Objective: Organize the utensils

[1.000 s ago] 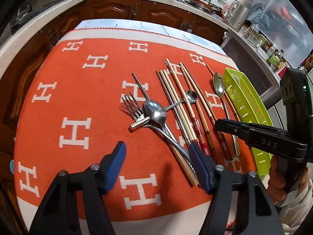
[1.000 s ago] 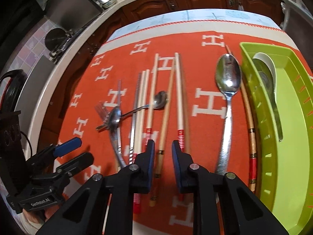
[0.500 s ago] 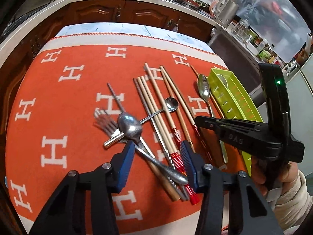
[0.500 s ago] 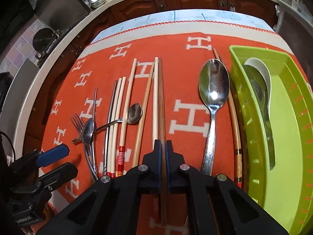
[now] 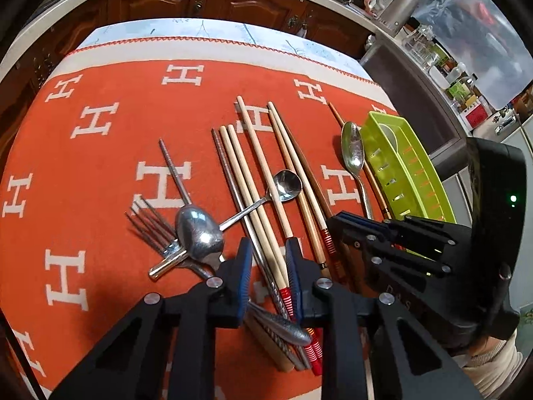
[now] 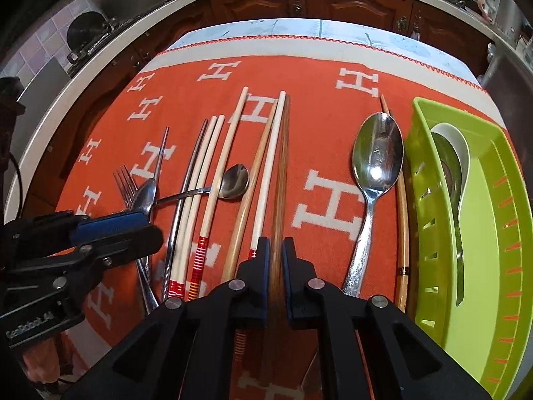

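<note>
1. Kitchen cabinets ring a tabletop covered with an orange cloth patterned in white letters; forks, spoons and chopsticks lie in a loose row on it, and a green tray sits at their right end with a ladle already inside.
2. Over the last second the right hand-held gripper has gone from slightly apart to pressed together on the dark brown chopstick, which now runs straight between its pads.
3. That stick appears secured, so carrying it over to the tray looks like the next step.
4. Meanwhile the left hand-held gripper has slid across the cloth toward the chopstick bundle, and its jaws have just been closing.
5. Two pale chopsticks and a metal one lie between its pads, but a gap shows on either side, so I judge the pinch not yet made.
6. Both tools point steeply down at the cloth, side by side, each visible in the other's view.
7. A sleeve cuff shows behind the right tool.
</note>
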Demonstrator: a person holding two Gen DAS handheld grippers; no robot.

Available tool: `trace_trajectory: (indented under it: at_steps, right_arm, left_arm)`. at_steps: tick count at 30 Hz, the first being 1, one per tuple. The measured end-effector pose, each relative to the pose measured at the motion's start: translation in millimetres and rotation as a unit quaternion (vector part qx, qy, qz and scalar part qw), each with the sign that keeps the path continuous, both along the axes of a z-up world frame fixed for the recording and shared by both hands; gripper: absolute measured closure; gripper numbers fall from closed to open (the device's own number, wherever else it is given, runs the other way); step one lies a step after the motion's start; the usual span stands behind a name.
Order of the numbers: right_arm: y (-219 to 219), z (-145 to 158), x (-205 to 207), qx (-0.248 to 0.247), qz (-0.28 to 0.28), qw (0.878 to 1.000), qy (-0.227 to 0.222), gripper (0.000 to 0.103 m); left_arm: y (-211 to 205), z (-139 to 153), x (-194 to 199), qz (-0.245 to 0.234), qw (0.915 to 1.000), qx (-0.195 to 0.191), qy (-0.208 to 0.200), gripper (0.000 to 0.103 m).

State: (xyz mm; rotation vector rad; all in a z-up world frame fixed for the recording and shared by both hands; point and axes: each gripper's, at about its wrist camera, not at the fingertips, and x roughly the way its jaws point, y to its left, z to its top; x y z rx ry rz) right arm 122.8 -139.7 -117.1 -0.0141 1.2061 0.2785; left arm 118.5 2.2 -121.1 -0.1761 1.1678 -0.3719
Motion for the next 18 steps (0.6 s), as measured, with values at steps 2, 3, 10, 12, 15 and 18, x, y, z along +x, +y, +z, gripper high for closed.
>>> trace_trajectory:
  at_steps: [2, 3, 10, 12, 15, 18]
  right_arm:
    - [-3, -1, 2, 0.009, -0.004, 1.000, 0.003, 0.097]
    - [-3, -1, 4, 0.010, -0.004, 1.000, 0.002, 0.097]
    - [-4, -1, 11, 0.025, -0.006, 1.000, -0.003, 0.097]
    - [-13, -1, 12, 0.052, -0.017, 0.998, 0.008, 0.097]
    - [-26, 0, 13, 0.082, -0.032, 0.996, 0.021, 0.097]
    - [-36, 3, 11, 0.103, -0.041, 0.994, 0.023, 0.097]
  left_arm:
    - [-7, 0, 3, -0.007, 1.0000, 0.000, 0.004, 0.084]
    - [-9, -1, 4, -0.009, 1.0000, -0.001, 0.005, 0.084]
    - [-22, -5, 13, -0.011, 0.9998, -0.004, 0.019, 0.084]
    - [-24, -5, 15, -0.010, 0.9997, -0.002, 0.021, 0.084]
    - [-29, -3, 20, -0.011, 0.9998, -0.001, 0.019, 0.084]
    - [-33, -3, 23, -0.012, 0.9997, 0.003, 0.019, 0.084]
